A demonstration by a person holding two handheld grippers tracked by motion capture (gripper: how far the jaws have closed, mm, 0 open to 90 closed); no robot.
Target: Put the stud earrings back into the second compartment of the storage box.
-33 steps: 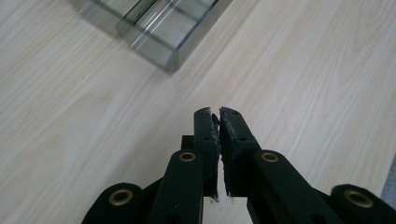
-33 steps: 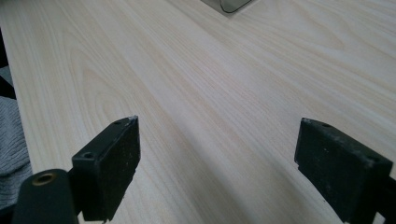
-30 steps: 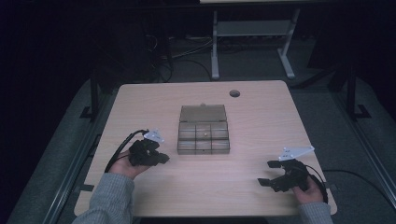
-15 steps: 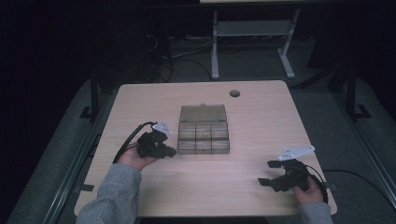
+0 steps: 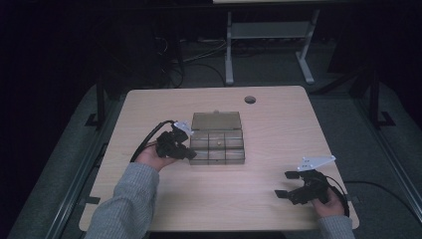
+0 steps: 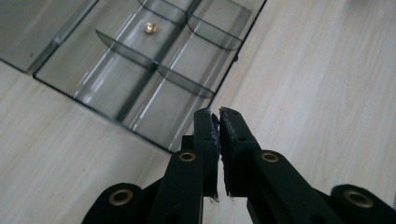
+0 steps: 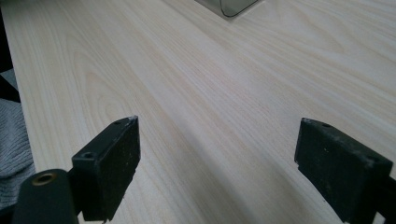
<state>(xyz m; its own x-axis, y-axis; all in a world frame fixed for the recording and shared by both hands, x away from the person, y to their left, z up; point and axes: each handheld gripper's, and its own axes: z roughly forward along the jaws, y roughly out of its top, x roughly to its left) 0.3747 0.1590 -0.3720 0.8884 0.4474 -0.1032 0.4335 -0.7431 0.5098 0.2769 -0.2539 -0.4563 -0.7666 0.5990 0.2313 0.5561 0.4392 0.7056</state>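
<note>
A clear plastic compartment box (image 5: 217, 144) lies in the middle of the table with its lid (image 5: 216, 120) folded back flat. A small gold piece (image 6: 150, 28) rests in one compartment and shows as a speck (image 5: 219, 145) in the high view. My left gripper (image 5: 191, 155) is shut with nothing between its jaws. Its tips (image 6: 215, 115) hover over the box's near left corner (image 6: 187, 140). My right gripper (image 5: 284, 184) rests open at the table's front right, well away from the box, with bare wood between its pads (image 7: 215, 149).
The wooden table (image 5: 259, 199) has a round cable hole (image 5: 250, 99) at the back right. A corner of the box (image 7: 232, 6) lies far ahead in the right gripper view. A grey sleeve (image 5: 127, 204) crosses the front left. A metal stand (image 5: 268, 35) stands behind the table.
My left gripper has moved right and slightly forward, from beside the box's left edge to its near left corner. The right gripper has stayed in place.
</note>
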